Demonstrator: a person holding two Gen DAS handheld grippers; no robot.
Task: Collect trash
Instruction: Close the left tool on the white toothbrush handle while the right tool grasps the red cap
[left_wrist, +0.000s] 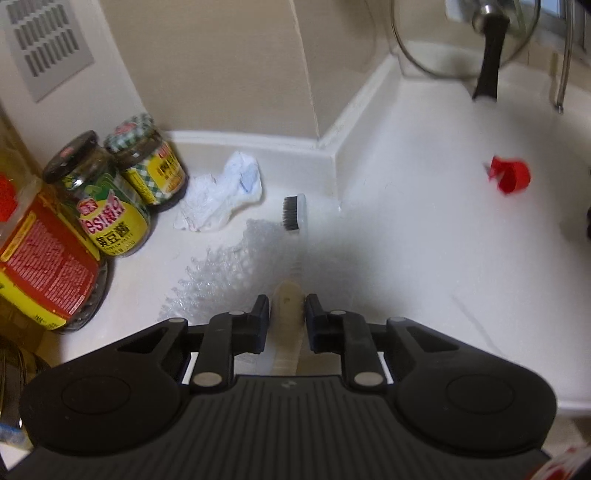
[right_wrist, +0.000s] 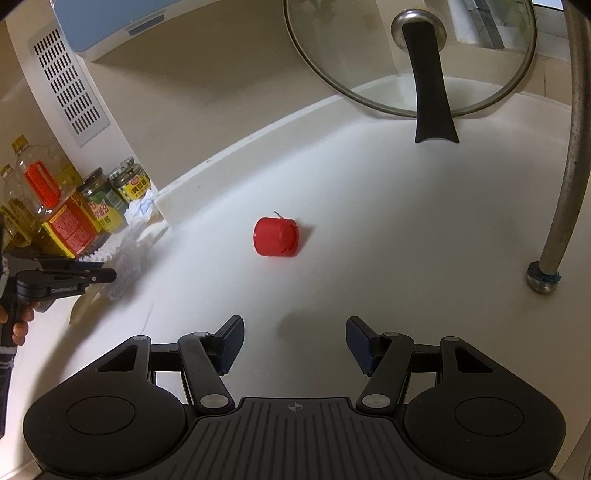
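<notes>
Your left gripper (left_wrist: 287, 308) sat closed on the toothbrush (left_wrist: 293, 214) handle, its head pointing toward the wall corner. Left of it lay bubble wrap (left_wrist: 218, 269), the tissue (left_wrist: 221, 195) behind that, jars (left_wrist: 110, 206) further left. The cap (right_wrist: 276, 236) lay ahead of your right gripper (right_wrist: 294, 341), the lid (right_wrist: 410, 55) leaning behind.

The right tongs (right_wrist: 294, 341) hang open above the white desk (right_wrist: 388, 229). Ahead of them, well apart, a red plastic bottle cap (right_wrist: 275, 236) lies on its side. A round glass pot lid with a black handle (right_wrist: 432, 77) leans at the wall. At left, the other black tongs (right_wrist: 99, 274) reach toward crinkled clear plastic (right_wrist: 127, 254) beside 2 yellow-labelled sauce jars (right_wrist: 110, 195).
</notes>
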